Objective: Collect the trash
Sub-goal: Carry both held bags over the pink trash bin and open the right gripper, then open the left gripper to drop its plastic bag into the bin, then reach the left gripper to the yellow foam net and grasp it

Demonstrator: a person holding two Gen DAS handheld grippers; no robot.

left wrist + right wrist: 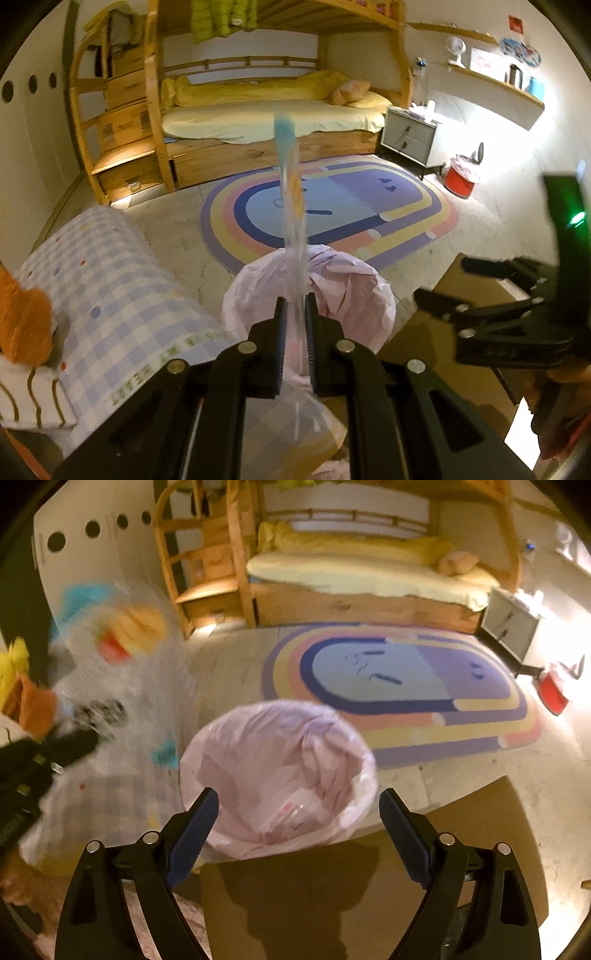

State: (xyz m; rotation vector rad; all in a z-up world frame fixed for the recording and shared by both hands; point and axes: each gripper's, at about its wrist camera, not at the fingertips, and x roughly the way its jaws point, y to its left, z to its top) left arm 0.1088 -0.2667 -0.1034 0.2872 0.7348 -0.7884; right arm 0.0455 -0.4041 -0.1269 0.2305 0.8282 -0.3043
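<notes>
My left gripper (pixel 295 306) is shut on a clear plastic wrapper (pixel 291 192) with blue and orange print, held edge-on above a trash bin lined with a pink bag (pixel 347 291). In the right wrist view the same wrapper (pixel 122 646) is a blurred sheet at the left, held by the left gripper (pixel 85 738). My right gripper (pixel 299 812) is open and empty, hovering over the near rim of the pink-lined bin (pixel 280 775), which holds some clear packaging (pixel 291 812). The right gripper also shows at the right of the left wrist view (pixel 443 284).
A checked blanket (pixel 110 280) with an orange plush (pixel 22 317) lies at the left. A brown tabletop (pixel 332 893) is below me. Farther off are a rainbow rug (pixel 325 210), a wooden bunk bed (pixel 273 118), a nightstand (pixel 408 136) and a red bin (pixel 460 177).
</notes>
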